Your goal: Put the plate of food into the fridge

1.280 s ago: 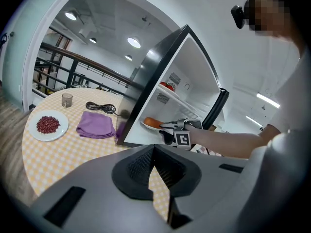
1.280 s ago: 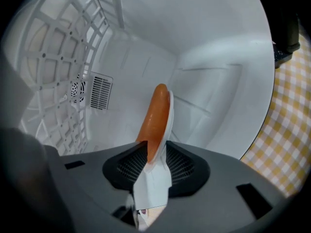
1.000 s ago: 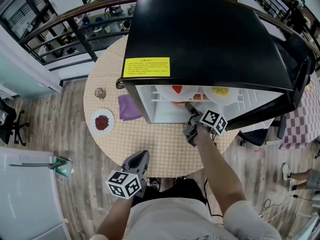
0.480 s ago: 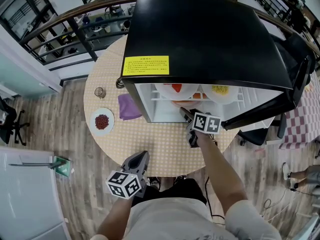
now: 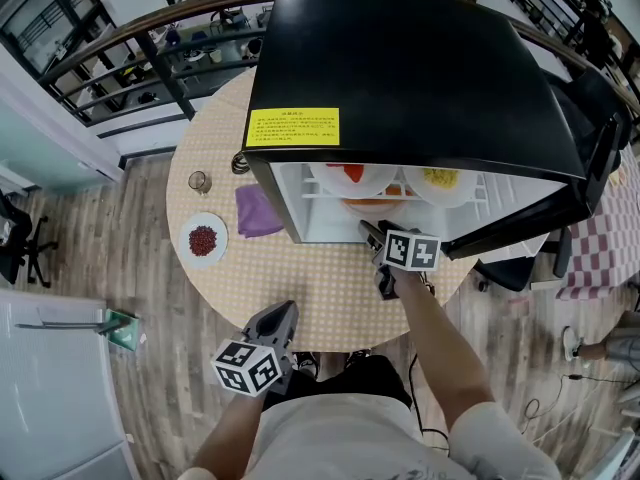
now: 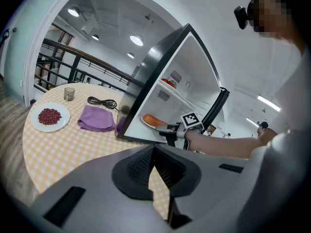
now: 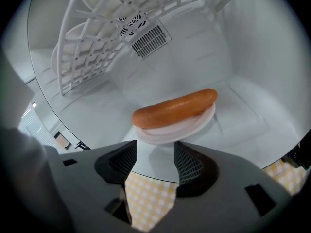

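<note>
A white plate carrying an orange sausage rests on the floor of the open black mini fridge. The same plate shows in the head view just inside the fridge opening. My right gripper sits at the fridge's front edge, just short of the plate; its jaws are opening and nothing is between them. The left gripper view shows that gripper beside the plate. My left gripper hangs low near the table's front edge, its jaws closed together and empty.
The fridge stands on a round checked table, its door swung open to the right. A wire shelf above holds other plates of food. At the table's left are a plate of red beans, a purple cloth, a glass and a cable.
My right gripper has spread its jaws off the plate and drawn back slightly toward the fridge's front edge. The plate stays on the fridge floor. The left gripper has not moved.
</note>
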A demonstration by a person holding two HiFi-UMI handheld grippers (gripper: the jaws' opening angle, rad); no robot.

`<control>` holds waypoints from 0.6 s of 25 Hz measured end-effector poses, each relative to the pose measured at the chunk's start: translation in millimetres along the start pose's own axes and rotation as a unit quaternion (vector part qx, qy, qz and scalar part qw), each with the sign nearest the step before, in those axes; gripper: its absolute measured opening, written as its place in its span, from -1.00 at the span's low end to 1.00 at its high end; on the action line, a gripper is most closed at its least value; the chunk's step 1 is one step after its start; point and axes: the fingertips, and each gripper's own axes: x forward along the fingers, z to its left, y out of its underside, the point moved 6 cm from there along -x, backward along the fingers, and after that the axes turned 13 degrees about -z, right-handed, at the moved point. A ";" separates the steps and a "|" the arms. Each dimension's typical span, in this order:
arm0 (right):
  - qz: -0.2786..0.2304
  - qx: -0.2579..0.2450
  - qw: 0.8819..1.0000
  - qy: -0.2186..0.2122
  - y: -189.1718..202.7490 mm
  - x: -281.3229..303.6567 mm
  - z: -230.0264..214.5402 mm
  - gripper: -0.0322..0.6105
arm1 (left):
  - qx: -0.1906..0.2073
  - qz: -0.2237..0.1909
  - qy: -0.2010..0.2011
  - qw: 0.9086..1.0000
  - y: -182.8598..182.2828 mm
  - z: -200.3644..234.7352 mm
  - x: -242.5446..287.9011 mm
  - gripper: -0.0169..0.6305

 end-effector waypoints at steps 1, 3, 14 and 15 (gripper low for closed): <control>0.000 0.001 1.000 0.000 0.6 -0.5 0.0 -0.12 | 0.000 0.000 0.000 1.000 0.4 -0.2 0.0 -0.93; 0.002 0.005 1.000 -0.001 1.5 -1.4 -0.1 -0.12 | 0.000 0.000 0.001 1.000 0.8 -1.0 0.0 -0.93; -0.072 0.073 0.994 -0.034 -2.1 -60.4 12.2 -0.73 | 0.011 -0.004 0.023 1.000 -1.6 -19.0 7.7 -0.93; -0.078 0.073 0.994 -0.036 -2.1 -68.9 12.6 -0.77 | 0.016 -0.006 0.028 0.999 -3.3 -23.1 9.7 -0.93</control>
